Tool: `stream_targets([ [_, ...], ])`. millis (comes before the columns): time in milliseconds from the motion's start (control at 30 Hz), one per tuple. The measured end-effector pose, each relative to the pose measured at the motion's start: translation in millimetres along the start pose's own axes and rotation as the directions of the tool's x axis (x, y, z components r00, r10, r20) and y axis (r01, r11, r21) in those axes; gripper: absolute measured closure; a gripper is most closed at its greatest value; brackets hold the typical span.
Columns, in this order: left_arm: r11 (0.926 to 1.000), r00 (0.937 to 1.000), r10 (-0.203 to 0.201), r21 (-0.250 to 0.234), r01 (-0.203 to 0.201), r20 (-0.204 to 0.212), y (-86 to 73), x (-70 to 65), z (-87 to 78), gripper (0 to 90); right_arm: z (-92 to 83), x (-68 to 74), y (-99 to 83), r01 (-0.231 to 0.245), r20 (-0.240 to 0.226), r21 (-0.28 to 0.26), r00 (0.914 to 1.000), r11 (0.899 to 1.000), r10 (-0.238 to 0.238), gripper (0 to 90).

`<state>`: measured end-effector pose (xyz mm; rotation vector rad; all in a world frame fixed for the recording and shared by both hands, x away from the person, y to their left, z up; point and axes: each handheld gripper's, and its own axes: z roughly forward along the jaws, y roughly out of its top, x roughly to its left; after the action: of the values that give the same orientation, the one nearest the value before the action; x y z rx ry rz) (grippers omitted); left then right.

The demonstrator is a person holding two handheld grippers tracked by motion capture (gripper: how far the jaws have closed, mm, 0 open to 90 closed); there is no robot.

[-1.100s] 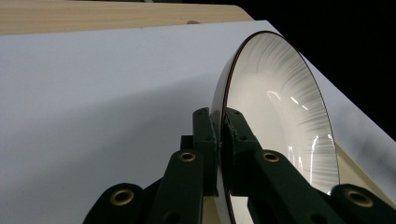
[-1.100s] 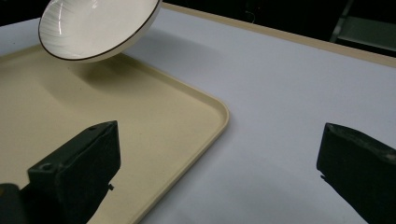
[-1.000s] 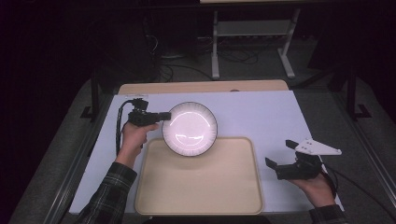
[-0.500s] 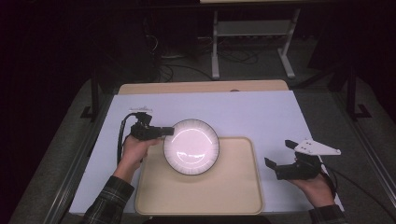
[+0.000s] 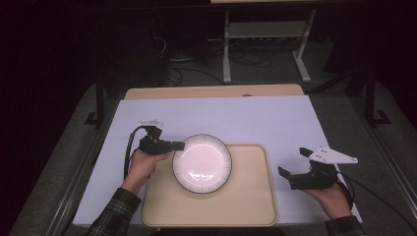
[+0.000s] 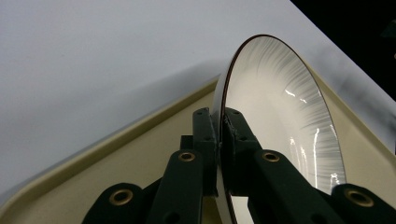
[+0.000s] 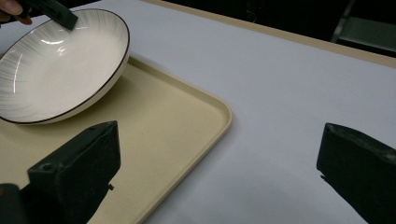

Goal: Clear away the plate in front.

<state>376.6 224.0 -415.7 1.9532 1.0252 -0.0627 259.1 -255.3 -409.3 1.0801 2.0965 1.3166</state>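
Observation:
A white plate point(image 5: 201, 163) with fine grey rays and a dark rim hangs tilted over the left part of a beige tray point(image 5: 246, 201). My left gripper point(image 5: 178, 145) is shut on the plate's left rim; in the left gripper view the two jaws pinch the plate point(image 6: 280, 116) edge-on at the left gripper point(image 6: 219, 123). The tray point(image 6: 130, 154) lies just below. My right gripper point(image 5: 294, 164) rests open on the white table right of the tray, nothing between its jaws. From the right gripper point(image 7: 219, 163) view the plate point(image 7: 56, 70) is held above the tray point(image 7: 177, 126).
A white sheet point(image 5: 246, 118) covers the table, with a wooden strip point(image 5: 211, 92) along the far edge. Beyond it stand a metal rack point(image 5: 265, 34) and cables on a dark floor. Free surface lies behind and beside the tray.
My left gripper has carried the plate toward me and rightward, from behind the tray to over its left part. The right gripper has stayed put.

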Motion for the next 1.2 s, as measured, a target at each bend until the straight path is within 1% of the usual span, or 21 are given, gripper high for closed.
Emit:
stream_targets([
  [33,0.9999,1.0,0.006,0.008,-0.006,-0.004,-0.3,0.1,0.7,85.2,0.3,0.0,0.0,0.002,-0.001,0.002,1.0,1.0,-0.002,0.0],
  [100,0.9999,0.9999,0.005,0.011,-0.005,-0.009,-1.3,0.3,2.4,85.3,0.8,0.1,0.0,0.005,-0.001,0.004,1.0,1.0,-0.005,0.0],
  [167,0.9994,0.9995,0.021,0.027,-0.02,-0.025,-2.0,0.1,4.1,85.7,1.3,0.1,0.0,0.008,-0.002,0.006,1.0,1.0,-0.008,0.0],
  [267,0.9995,0.9997,0.015,0.028,-0.014,-0.021,-3.4,0.9,6.3,85.7,1.7,0.7,0.0,0.009,-0.002,0.008,1.0,1.0,-0.009,0.0],
  [333,0.9993,0.9996,0.018,0.032,-0.017,-0.022,-3.9,1.3,7.3,85.6,2.0,1.0,0.0,0.009,-0.002,0.009,1.0,1.0,-0.009,0.0],
  [400,0.9987,0.999,0.027,0.044,-0.025,-0.037,-4.7,1.4,9.2,85.4,2.4,1.3,-0.1,0.011,-0.002,0.012,0.9999,1.0,-0.011,0.0],
  [433,0.9981,0.9981,0.037,0.051,-0.035,-0.049,-5.1,1.4,9.8,85.5,2.6,1.4,-0.2,0.012,-0.002,0.013,0.9999,1.0,-0.012,0.0],
  [467,0.9971,0.9976,0.041,0.066,-0.037,-0.056,-5.7,2.0,11.1,86.5,2.9,1.5,-0.2,0.014,-0.003,0.013,0.9999,1.0,-0.014,0.0],
  [567,0.9979,0.9992,0.022,0.061,-0.02,-0.033,-7.9,5.0,12.6,86.6,3.8,2.1,-0.3,0.021,-0.001,0.02,0.9998,1.0,-0.021,0.0],
  [667,0.9963,0.9977,0.039,0.079,-0.035,-0.056,-8.4,4.1,15.5,86.2,4.3,2.6,-0.1,0.023,-0.001,0.022,0.9997,1.0,-0.023,0.0],
  [800,0.9952,0.9968,0.05,0.088,-0.045,-0.062,-8.5,3.6,17.1,85.8,4.5,2.8,-0.2,0.024,-0.002,0.024,0.9997,0.999,-0.024,0.0],
  [1000,0.9917,0.9917,0.09,0.099,-0.081,-0.091,-7.8,-1.5,18.1,84.9,4.9,2.9,-0.2,0.024,-0.006,0.023,0.9997,0.999,-0.024,0.0],
  [1067,0.989,0.9881,0.115,0.105,-0.104,-0.102,-7.7,-3.4,18.4,84.0,5.2,3.1,-0.3,0.027,-0.007,0.023,0.9996,0.999,-0.026,0.0],
  [1133,0.9876,0.9862,0.126,0.106,-0.115,-0.107,-7.5,-3.8,18.5,83.2,5.3,3.3,-0.4,0.027,-0.009,0.023,0.9996,0.999,-0.027,0.0],
  [1167,0.9862,0.9834,0.138,0.108,-0.125,-0.118,-7.4,-4.4,18.6,81.8,5.2,3.3,-0.5,0.028,-0.009,0.023,0.9996,0.999,-0.028,0.0],
  [1200,0.9854,0.9806,0.145,0.108,-0.131,-0.131,-7.0,-4.8,18.5,77.8,5.3,3.3,-0.5,0.029,-0.009,0.023,0.9995,0.999,-0.029,0.0],
])
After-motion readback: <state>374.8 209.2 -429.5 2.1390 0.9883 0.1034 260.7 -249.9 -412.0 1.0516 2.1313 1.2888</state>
